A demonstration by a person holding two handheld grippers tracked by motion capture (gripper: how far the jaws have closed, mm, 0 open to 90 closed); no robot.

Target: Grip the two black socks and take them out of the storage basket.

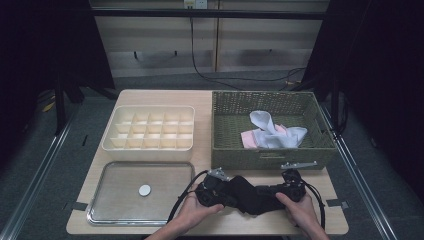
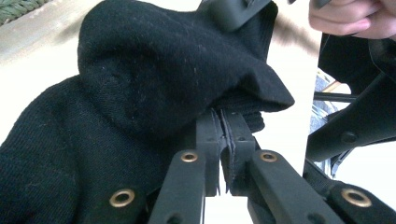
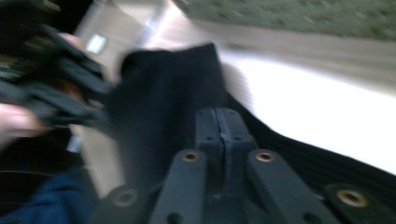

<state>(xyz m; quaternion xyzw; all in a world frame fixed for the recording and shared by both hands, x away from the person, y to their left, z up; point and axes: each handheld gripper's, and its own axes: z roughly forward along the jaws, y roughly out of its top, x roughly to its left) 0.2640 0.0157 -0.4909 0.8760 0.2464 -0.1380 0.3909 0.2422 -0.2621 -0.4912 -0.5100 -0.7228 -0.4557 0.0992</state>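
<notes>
A dim room with a pale panelled back wall and loose cables frames a light wooden table (image 1: 205,97), where a person's two hands work at the near edge. Largest on the table is a green woven basket (image 1: 272,152) at the right rear, with white and pink cloth items (image 1: 274,132) lying inside. Left of it sits a cream divider tray (image 1: 150,128) with many small compartments, and in front of that a shallow metal tray (image 1: 125,187) carrying a small white disc (image 1: 144,190). Just in front of the basket, a black knitted garment (image 1: 248,196) (bunched, its exact kind hard to tell) is stretched between the two tools, resting at the table's front edge. The left gripper (image 2: 223,130) has its jaws pressed together on a fold of the black fabric, seen plainly in the left gripper view. The right gripper (image 3: 218,126) likewise shows its jaws drawn tight in the blurred right gripper view, clamped on the garment's other end.
</notes>
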